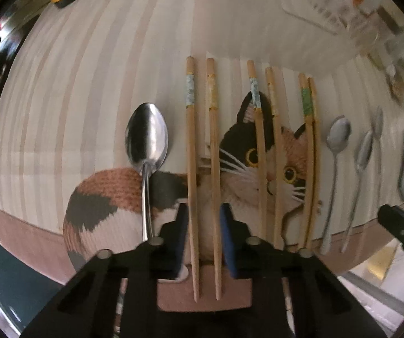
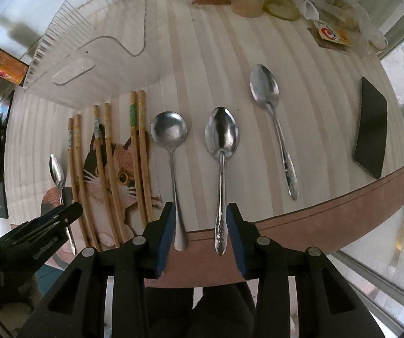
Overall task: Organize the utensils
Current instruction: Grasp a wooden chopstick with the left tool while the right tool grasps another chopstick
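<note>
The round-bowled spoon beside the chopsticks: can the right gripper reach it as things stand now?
Probably yes. The right gripper is open, and the round-bowled spoon lies flat with its handle end just inside the left finger. The oval spoon also lies between the fingers, so closing might catch both.

Home dining spot, cat-print striped tablecloth (image 2: 207,56), spoons (image 2: 221,138), chopsticks (image 2: 141,155), window-side clutter

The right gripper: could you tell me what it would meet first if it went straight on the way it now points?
Probably the oval spoon, whose handle lies between the open right gripper fingers; the round spoon handle sits by the left finger. Height above the table is unclear.
</note>
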Motion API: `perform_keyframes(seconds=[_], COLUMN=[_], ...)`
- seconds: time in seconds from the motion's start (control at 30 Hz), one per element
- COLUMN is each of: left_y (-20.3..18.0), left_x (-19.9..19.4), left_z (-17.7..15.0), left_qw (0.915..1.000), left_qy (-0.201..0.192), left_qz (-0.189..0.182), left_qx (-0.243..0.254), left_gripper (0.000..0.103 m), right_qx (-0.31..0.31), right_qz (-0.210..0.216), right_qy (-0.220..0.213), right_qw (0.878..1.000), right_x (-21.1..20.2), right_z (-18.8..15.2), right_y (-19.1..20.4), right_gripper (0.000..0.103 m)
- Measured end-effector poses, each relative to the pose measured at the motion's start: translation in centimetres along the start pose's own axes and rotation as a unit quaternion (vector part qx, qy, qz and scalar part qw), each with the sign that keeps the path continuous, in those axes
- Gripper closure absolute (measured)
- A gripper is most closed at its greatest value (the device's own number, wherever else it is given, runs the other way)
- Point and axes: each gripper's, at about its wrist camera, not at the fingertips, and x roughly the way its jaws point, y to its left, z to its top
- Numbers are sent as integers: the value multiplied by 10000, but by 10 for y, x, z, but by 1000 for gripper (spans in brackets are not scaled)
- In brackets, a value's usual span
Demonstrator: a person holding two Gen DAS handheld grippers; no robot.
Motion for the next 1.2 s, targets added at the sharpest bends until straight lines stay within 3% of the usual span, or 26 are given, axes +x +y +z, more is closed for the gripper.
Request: perform_keyframes(seconds=[0.13, 0.3, 0.5, 0.6, 0.67, 0.73, 0.97, 1.2], left_y=[-6, -7, 28, 34, 40, 48, 39, 19], left_x=[8, 13, 5, 6, 5, 5, 12, 6], left_z=[3, -4, -22, -28, -30, -24, 3, 3], left_qw=[9996, 9997, 9992, 9990, 9992, 9994, 9997, 9992], left_qy=[-39, -129, -25, -25, -29, -23, -83, -199], left_qz=[254, 206, 38, -55, -55, -42, 165, 343], left_qx=[71, -13, -396, -438, -403, -355, -153, -27], left_gripper=[99, 99, 99, 99, 99, 98, 96, 98], right_qx=[-40, -136, -250, -334, -377, -382, -425, -674], right_qz=[26, 220, 454, 328, 206, 117, -115, -534], right_qy=[-9, 46, 335, 378, 473, 448, 503, 435], right_qw=[10000, 9997, 9981, 9982, 9980, 9982, 9978, 9953], right_x=[3, 11, 39, 53, 63, 68, 61, 63], right_z=[0, 2, 10, 15, 17, 17, 20, 20], right_y=[1, 11, 34, 44, 47, 49, 51, 79], right_gripper=[65, 65, 68, 71, 78, 95, 96, 96])
